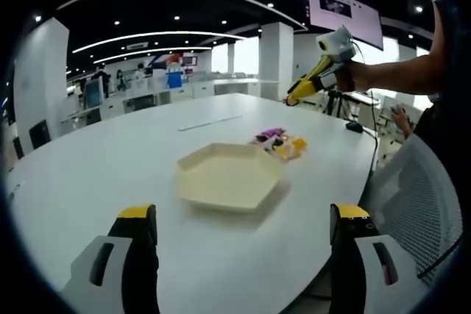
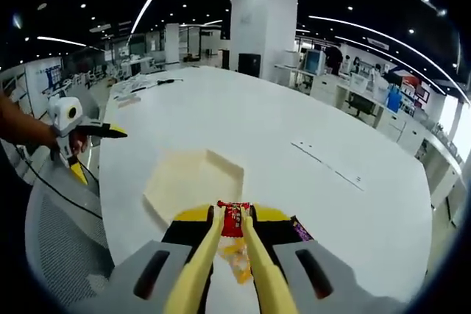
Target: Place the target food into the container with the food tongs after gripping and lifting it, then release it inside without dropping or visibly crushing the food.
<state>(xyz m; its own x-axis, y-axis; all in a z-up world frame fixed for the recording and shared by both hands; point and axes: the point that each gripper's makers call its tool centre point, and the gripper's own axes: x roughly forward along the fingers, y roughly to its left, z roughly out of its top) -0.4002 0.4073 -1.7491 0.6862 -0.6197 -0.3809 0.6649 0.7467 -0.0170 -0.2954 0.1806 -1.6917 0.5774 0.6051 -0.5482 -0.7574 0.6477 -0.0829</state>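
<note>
Above table [image 2: 309, 123], right gripper [image 2: 234, 220] w/ yellow tongs [image 2: 221, 270] clamps red snack pack [image 2: 234, 220]; left gripper [image 1: 246, 218] wide, empty. Carry level to hexagonal tray [image 2: 193, 178], light squeeze.

Container [image 1: 228, 176]: pale cream hexagonal tray w/ low rim, upright, sits flat on white table [image 1: 88, 174]. Food tongs [image 2: 234, 266]: yellow, tips closed on red snack packet [image 2: 234, 220], held above table just beside tray. More packets (purple, yellow/orange) [image 1: 280, 143] lie in small pile on table just beside tray's far edge.
</note>
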